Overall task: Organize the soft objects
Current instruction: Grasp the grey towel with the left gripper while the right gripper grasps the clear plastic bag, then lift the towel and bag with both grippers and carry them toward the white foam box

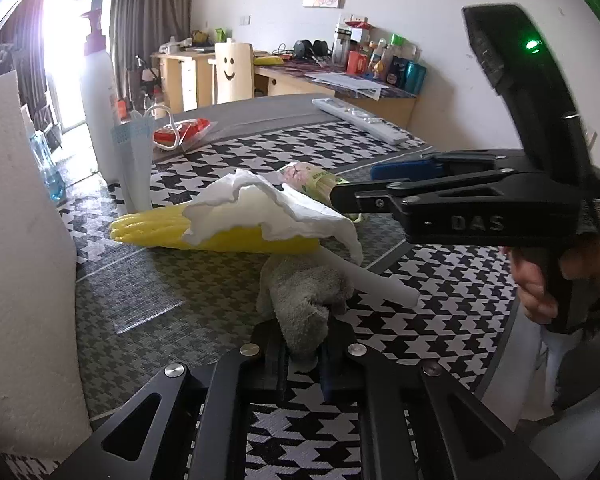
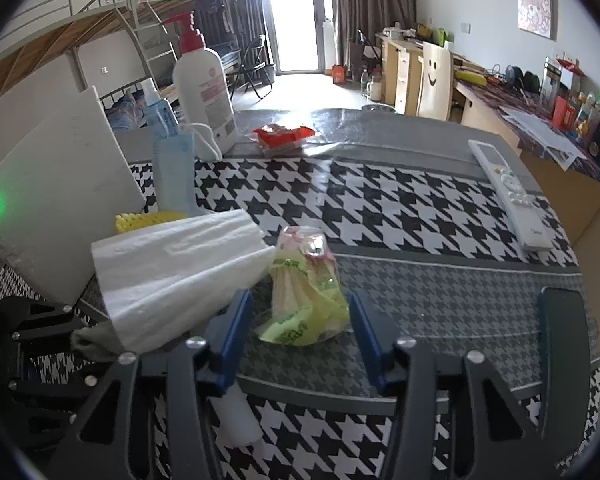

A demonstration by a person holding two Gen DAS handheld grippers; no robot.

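Left wrist view shows the left gripper (image 1: 304,344) clenched on a grey plush toy (image 1: 304,300), its body bunched between the two black fingers and resting low on the houndstooth tabletop (image 1: 440,280); pinching it at one end likely lets the limp body be dragged or lifted without slipping. Just beyond the toy lies a yellow corn-shaped toy (image 1: 160,228) with a white tissue (image 1: 268,208) draped over it and a white tube (image 1: 380,280) poking out beneath, so the soft things sit gathered in one loose cluster near the tabletop's middle, which looks like the grouping the task wants. Right wrist view shows the right gripper (image 2: 298,332) released, its blue-padded fingers spread wide on either side of a crumpled yellow-green packet (image 2: 304,304) that lies flat on the tabletop, touching the tissue's edge; the spread seems sized to close over the packet's soft width, though no contact with the pads is visible. In the left wrist view, that gripper reaches in level from the right, held pistol-style by the person's hand (image 1: 540,284), fingers pointing at the packet. The left gripper points forward and slightly down along the tabletop. A pump bottle (image 2: 204,80), a face mask (image 2: 176,168) and a remote control (image 2: 508,196) stand well apart from the cluster.
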